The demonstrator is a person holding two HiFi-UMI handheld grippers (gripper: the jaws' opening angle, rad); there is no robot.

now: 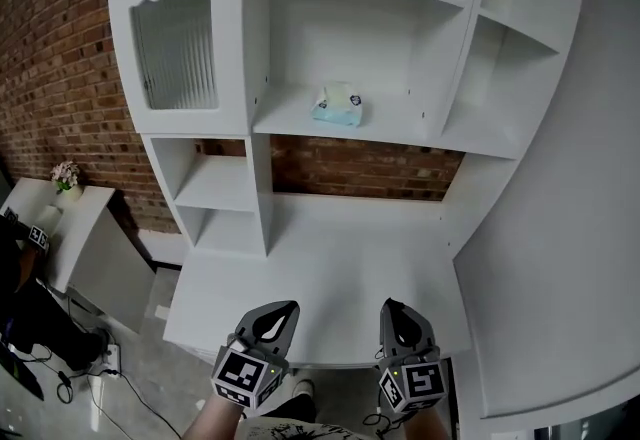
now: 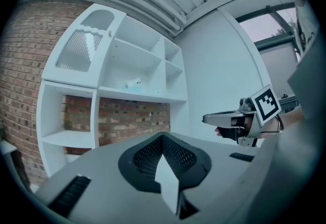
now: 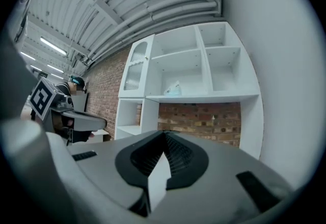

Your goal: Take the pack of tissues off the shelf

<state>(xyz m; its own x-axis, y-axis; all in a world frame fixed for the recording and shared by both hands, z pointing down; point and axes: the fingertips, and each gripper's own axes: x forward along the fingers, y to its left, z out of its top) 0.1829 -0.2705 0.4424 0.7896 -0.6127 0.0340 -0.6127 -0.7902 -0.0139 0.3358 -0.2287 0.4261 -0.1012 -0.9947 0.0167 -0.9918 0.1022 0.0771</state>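
Note:
A light blue and white pack of tissues lies on the middle shelf of a tall white shelf unit, far ahead of both grippers. It shows small in the left gripper view and in the right gripper view. Low over the front edge of the white desk, my left gripper is shut with nothing in it. My right gripper hangs beside it, also shut and empty. Each gripper shows in the other's view, the right gripper and the left gripper.
A ribbed glass cabinet door closes the unit's upper left bay. A brick wall runs behind and to the left. The white desk top lies below the shelves. A low white table with flowers and floor cables sit at left.

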